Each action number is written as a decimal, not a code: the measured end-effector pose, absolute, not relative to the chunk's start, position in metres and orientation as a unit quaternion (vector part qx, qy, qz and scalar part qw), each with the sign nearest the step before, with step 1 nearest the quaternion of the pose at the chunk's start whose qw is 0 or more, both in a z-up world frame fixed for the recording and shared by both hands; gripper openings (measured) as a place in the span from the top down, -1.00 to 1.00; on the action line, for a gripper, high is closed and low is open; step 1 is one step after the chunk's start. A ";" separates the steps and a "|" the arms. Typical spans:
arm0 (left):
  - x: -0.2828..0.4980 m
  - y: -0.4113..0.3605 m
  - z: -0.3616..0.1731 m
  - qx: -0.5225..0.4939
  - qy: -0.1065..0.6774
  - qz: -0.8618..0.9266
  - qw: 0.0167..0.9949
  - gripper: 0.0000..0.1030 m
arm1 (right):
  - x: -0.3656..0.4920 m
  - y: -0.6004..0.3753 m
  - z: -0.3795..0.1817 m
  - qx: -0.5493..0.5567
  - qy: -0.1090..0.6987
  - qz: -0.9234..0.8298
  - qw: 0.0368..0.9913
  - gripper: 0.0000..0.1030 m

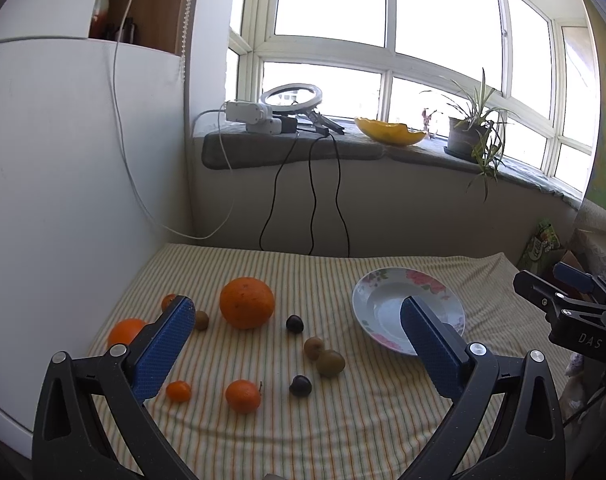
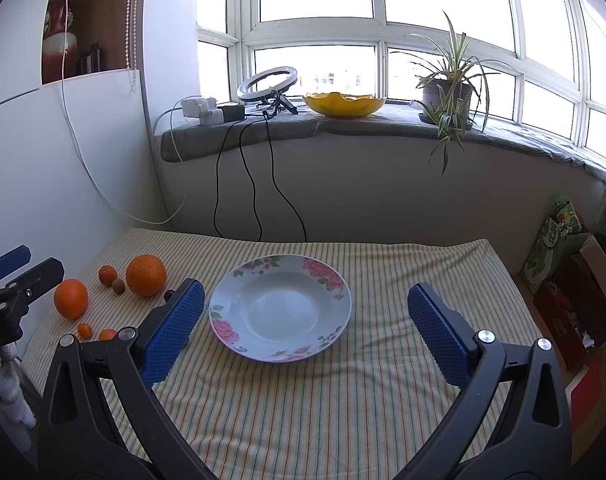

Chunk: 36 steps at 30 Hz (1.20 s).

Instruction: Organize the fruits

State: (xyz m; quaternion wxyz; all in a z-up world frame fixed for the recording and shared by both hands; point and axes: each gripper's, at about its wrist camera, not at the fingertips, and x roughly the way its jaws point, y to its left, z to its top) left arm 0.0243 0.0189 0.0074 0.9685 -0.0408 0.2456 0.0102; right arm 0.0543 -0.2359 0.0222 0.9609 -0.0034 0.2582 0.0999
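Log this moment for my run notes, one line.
left gripper: open, empty | right gripper: open, empty | white floral ceramic plate: empty | large round orange: on striped cloth

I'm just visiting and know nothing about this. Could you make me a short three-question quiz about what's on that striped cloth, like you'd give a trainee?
1. True or false: the flowered plate already holds fruit.
2. Which fruit is biggest? A) the large orange B) a dark plum C) a brown kiwi
3. Fill in: the left gripper and right gripper both have their jaws ____.

Key: 1 false, the plate is empty; 2 A; 3 open.
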 end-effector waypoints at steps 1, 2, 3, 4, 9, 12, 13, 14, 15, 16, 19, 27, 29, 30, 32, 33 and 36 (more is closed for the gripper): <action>0.025 0.022 0.006 -0.043 0.247 0.010 0.968 -0.97 | 0.056 -0.235 0.022 -0.003 0.258 0.103 0.961 -1.00; 0.027 0.024 0.004 -0.045 0.249 0.009 0.967 -0.95 | 0.056 -0.234 0.021 -0.002 0.258 0.106 0.960 -1.00; 0.028 0.027 0.003 -0.049 0.252 0.008 0.967 -0.93 | 0.058 -0.233 0.021 -0.002 0.258 0.110 0.960 -1.00; 0.029 0.030 0.001 -0.054 0.254 0.008 0.966 -0.92 | 0.060 -0.232 0.021 -0.002 0.259 0.114 0.959 -1.00; 0.035 0.048 -0.012 -0.067 0.269 0.020 0.961 -0.90 | 0.068 -0.219 0.020 -0.014 0.260 0.134 0.956 -1.00; 0.041 0.061 -0.022 -0.076 0.281 0.027 0.956 -0.87 | 0.075 -0.208 0.019 -0.019 0.261 0.154 0.953 -1.00; 0.043 0.065 -0.026 -0.078 0.286 0.029 0.955 -0.84 | 0.079 -0.205 0.019 -0.020 0.263 0.160 0.951 -1.00; 0.046 0.069 -0.030 -0.081 0.291 0.032 0.953 -0.83 | 0.082 -0.201 0.018 -0.020 0.265 0.166 0.950 -1.00; 0.048 0.073 -0.034 -0.084 0.296 0.033 0.951 -0.82 | 0.086 -0.196 0.018 -0.022 0.267 0.177 0.947 -1.00; 0.051 0.077 -0.037 -0.088 0.300 0.035 0.949 -0.81 | 0.089 -0.191 0.017 -0.023 0.269 0.189 0.944 -1.00; 0.062 0.086 -0.049 -0.101 0.317 0.034 0.943 -0.68 | 0.101 -0.178 0.014 -0.024 0.267 0.216 0.939 -1.00; 0.090 0.102 -0.074 -0.135 0.353 0.021 0.926 -0.57 | 0.145 -0.127 0.008 -0.052 0.308 0.290 0.905 -1.00; 0.096 0.104 -0.076 -0.144 0.359 0.014 0.922 -0.47 | 0.160 -0.114 0.004 -0.049 0.330 0.309 0.891 -1.00; 0.100 0.104 -0.078 -0.147 0.362 0.011 0.921 -0.46 | 0.169 -0.109 0.001 -0.043 0.344 0.317 0.883 -1.00; 0.107 0.106 -0.082 -0.152 0.367 0.008 0.918 -0.46 | 0.186 -0.097 -0.007 -0.031 0.373 0.335 0.864 -1.00; 0.110 0.106 -0.084 -0.154 0.370 0.006 0.916 -0.45 | 0.194 -0.092 -0.012 -0.024 0.386 0.340 0.857 -1.00; 0.118 0.110 -0.089 -0.166 0.377 0.000 0.911 -0.37 | 0.218 -0.076 -0.027 -0.009 0.422 0.354 0.834 -1.00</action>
